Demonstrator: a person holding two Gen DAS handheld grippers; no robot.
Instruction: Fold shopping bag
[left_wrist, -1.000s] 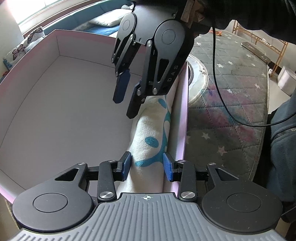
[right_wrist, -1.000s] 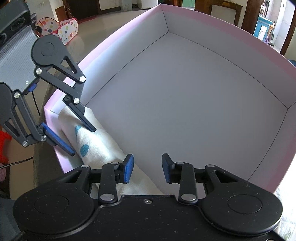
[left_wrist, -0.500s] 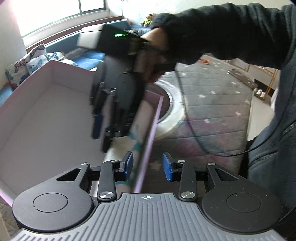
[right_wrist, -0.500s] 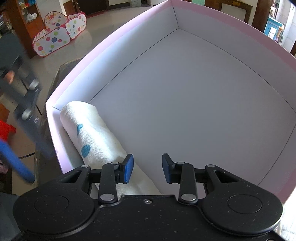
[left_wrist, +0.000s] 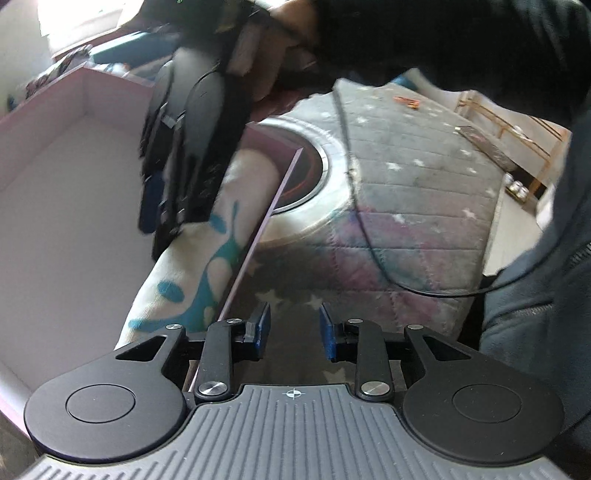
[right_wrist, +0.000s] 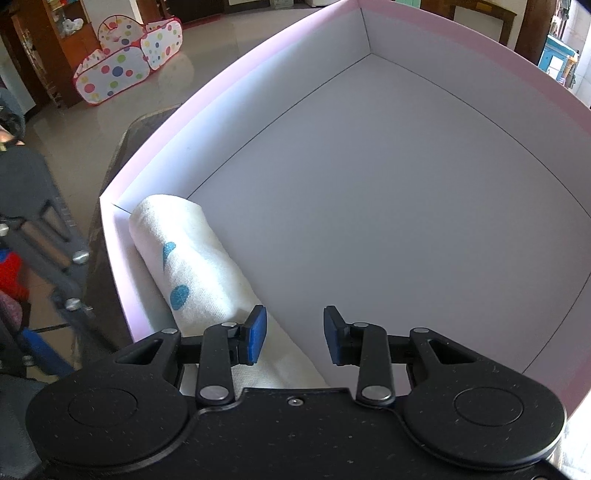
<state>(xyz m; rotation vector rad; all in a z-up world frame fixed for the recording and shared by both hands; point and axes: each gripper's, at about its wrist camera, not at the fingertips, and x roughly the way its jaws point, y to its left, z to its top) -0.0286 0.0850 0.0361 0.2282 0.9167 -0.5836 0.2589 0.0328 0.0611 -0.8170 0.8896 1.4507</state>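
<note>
Right gripper (right_wrist: 291, 334) empty, apart; rolled bag (right_wrist: 195, 266) in box (right_wrist: 406, 206).

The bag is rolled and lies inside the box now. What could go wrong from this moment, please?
1. The rolled bag lies free against the pink box wall; nothing holds it, so it may unroll.
2. The right hand-held gripper hangs open right above the roll's near end and could snag the cloth when it lifts.
3. The left hand-held gripper is open beside the thin box edge and could knock it.
</note>
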